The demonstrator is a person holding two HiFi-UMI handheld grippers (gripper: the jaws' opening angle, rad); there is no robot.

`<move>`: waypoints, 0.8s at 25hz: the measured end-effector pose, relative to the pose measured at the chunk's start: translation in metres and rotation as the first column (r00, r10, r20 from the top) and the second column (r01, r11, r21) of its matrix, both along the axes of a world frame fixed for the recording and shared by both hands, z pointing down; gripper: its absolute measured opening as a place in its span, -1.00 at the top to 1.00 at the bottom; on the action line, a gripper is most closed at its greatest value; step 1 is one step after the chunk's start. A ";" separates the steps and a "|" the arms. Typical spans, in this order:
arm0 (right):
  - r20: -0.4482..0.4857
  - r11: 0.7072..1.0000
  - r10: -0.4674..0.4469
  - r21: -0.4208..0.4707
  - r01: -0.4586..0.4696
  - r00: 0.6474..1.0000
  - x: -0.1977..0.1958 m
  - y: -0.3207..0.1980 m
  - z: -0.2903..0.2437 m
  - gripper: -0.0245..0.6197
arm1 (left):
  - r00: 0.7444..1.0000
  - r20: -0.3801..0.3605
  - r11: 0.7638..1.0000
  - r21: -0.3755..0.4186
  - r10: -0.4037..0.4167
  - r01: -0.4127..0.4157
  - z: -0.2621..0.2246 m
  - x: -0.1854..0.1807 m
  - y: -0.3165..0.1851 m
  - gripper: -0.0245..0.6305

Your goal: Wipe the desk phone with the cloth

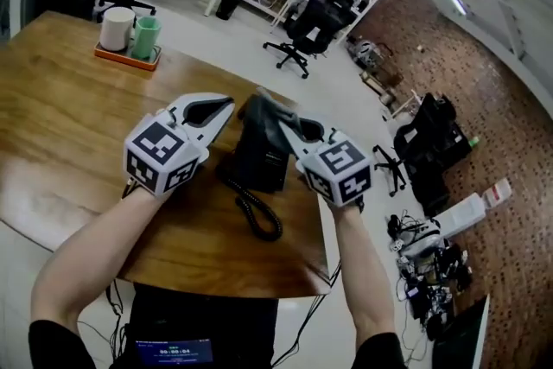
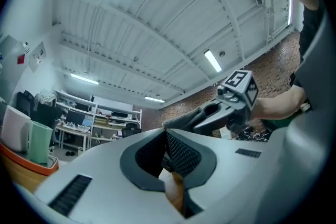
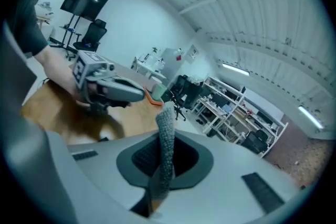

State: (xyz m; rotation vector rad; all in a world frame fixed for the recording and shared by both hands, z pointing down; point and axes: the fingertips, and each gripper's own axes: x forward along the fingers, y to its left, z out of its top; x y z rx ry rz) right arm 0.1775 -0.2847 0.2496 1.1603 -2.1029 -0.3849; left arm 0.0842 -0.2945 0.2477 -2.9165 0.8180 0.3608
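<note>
A black desk phone (image 1: pixel 257 158) stands on the wooden table (image 1: pixel 69 125) near its right edge, with its coiled cord (image 1: pixel 257 216) trailing toward me. My right gripper (image 1: pixel 292 127) is over the phone's top right, shut on a grey cloth (image 1: pixel 259 108). In the right gripper view the cloth (image 3: pixel 166 144) sticks up as a strip between the jaws of the right gripper (image 3: pixel 165 136). My left gripper (image 1: pixel 216 110) hovers just left of the phone. Its jaws are together with nothing in them, as the left gripper view (image 2: pixel 167 136) also shows. The two grippers point at each other.
An orange tray (image 1: pixel 128 58) with a white container (image 1: pixel 116 28) and a green cup (image 1: pixel 145 37) sits at the table's far side. The table's right edge (image 1: pixel 321 220) lies close beside the phone. Office chairs (image 1: pixel 315 23) and shelving stand beyond.
</note>
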 end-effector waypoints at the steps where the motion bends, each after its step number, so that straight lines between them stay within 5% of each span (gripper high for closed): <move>1: 0.002 1.000 0.020 0.000 -0.020 1.000 -0.003 -0.021 0.003 0.84 | 1.000 -0.011 1.000 -0.003 -0.002 0.002 0.001 -0.005 -0.004 0.94; 6: -0.008 0.998 0.060 0.020 -0.060 0.998 -0.014 -0.079 0.009 0.85 | 0.999 -0.041 1.000 -0.017 -0.023 0.022 -0.002 -0.016 -0.009 0.94; 11: -0.198 1.000 0.024 0.004 -0.023 0.980 -0.011 -0.079 0.036 0.85 | 1.000 -0.009 1.000 -0.001 -0.016 0.016 -0.002 -0.008 -0.004 0.94; 16: -0.329 0.983 -0.176 -0.110 0.147 0.928 -0.033 -0.021 0.062 0.84 | 1.000 -0.017 1.000 -0.008 -0.023 0.022 -0.003 -0.009 -0.006 0.94; 20: -0.393 0.908 -0.408 -0.266 0.323 0.824 -0.053 0.062 0.098 0.84 | 1.000 -0.016 1.000 -0.013 -0.019 0.019 -0.002 -0.010 -0.007 0.94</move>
